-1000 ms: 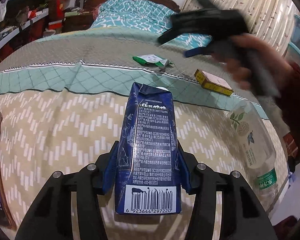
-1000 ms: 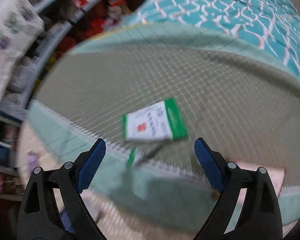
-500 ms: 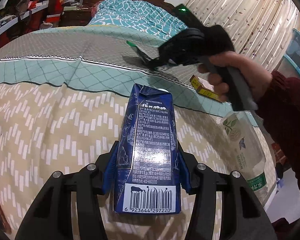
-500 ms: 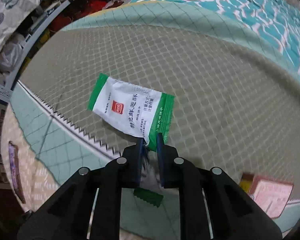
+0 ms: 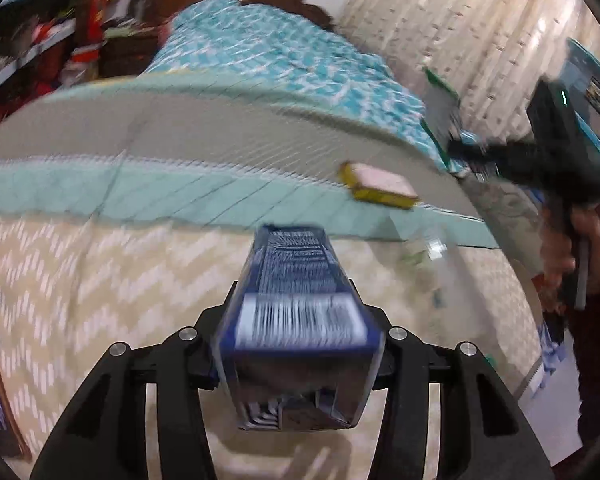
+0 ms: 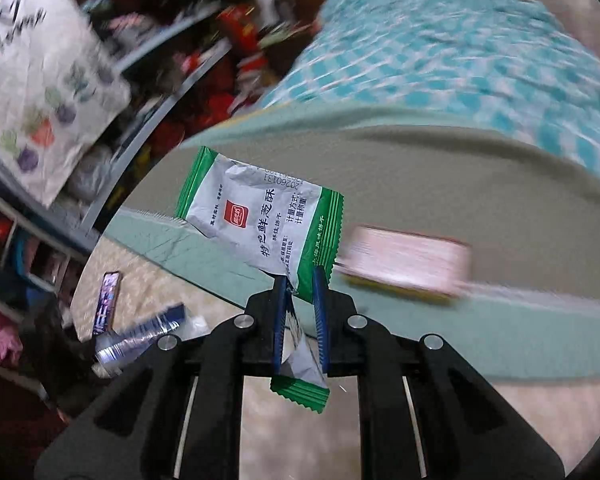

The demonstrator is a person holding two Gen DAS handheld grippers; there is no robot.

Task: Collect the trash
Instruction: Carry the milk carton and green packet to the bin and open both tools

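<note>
My left gripper (image 5: 296,344) is shut on a dark blue milk carton (image 5: 296,280) and holds it above the bed, barcode side up. My right gripper (image 6: 300,280) is shut on a green and white snack wrapper (image 6: 256,220) and holds it in the air over the bed; it also shows blurred at the right of the left wrist view (image 5: 440,108). The right gripper's body (image 5: 556,152) and the hand on it are at the far right there. The carton also shows in the right wrist view (image 6: 140,332), low on the left.
A yellow and pink box (image 5: 380,188) lies on the bed's teal band; it also shows in the right wrist view (image 6: 404,264). A clear plastic bottle (image 5: 424,256) lies blurred right of the carton. A phone (image 6: 107,300) lies on the chevron blanket. Cluttered shelves (image 6: 148,72) stand left.
My right gripper has lifted the wrapper off the bed and swung right. My left gripper has tilted the carton forward and moved; both views are motion-blurred.
</note>
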